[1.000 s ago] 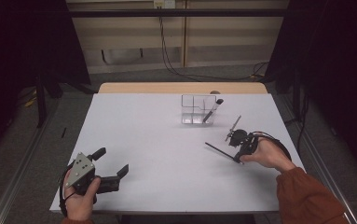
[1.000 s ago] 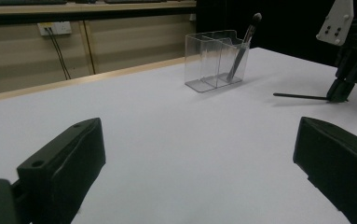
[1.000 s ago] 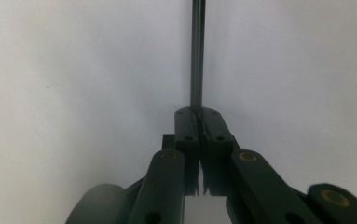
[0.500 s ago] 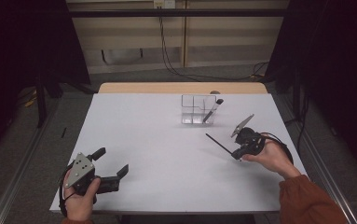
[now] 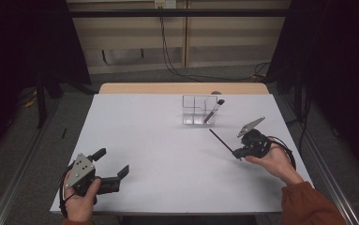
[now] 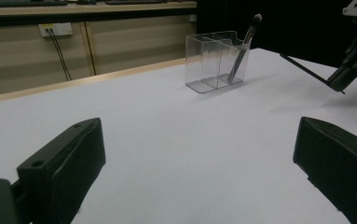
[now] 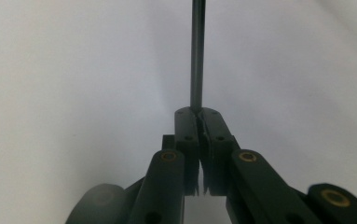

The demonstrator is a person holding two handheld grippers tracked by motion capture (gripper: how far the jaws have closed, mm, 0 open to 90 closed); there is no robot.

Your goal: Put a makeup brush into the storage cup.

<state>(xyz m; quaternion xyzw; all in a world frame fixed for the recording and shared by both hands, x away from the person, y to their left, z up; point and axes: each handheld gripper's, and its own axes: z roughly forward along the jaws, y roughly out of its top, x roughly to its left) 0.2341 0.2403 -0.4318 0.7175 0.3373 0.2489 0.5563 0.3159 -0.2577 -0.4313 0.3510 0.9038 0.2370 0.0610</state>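
From up top, the right gripper is clamped on a thin dark stick that pokes out over the white table toward the clear organizer, which has a brush leaning in it, while the left gripper sits near the front left with jaws wide apart, nothing in them. Left gripper view: both jaws spread, organizer and brush across the table, stick at right. Right gripper view: jaws pinched together on the stick, which runs straight ahead.

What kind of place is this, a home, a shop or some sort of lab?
Most likely a lab or recording set-up: a bare white table ringed by black curtains, loose cables along the back wall, and only a clear organizer set out.
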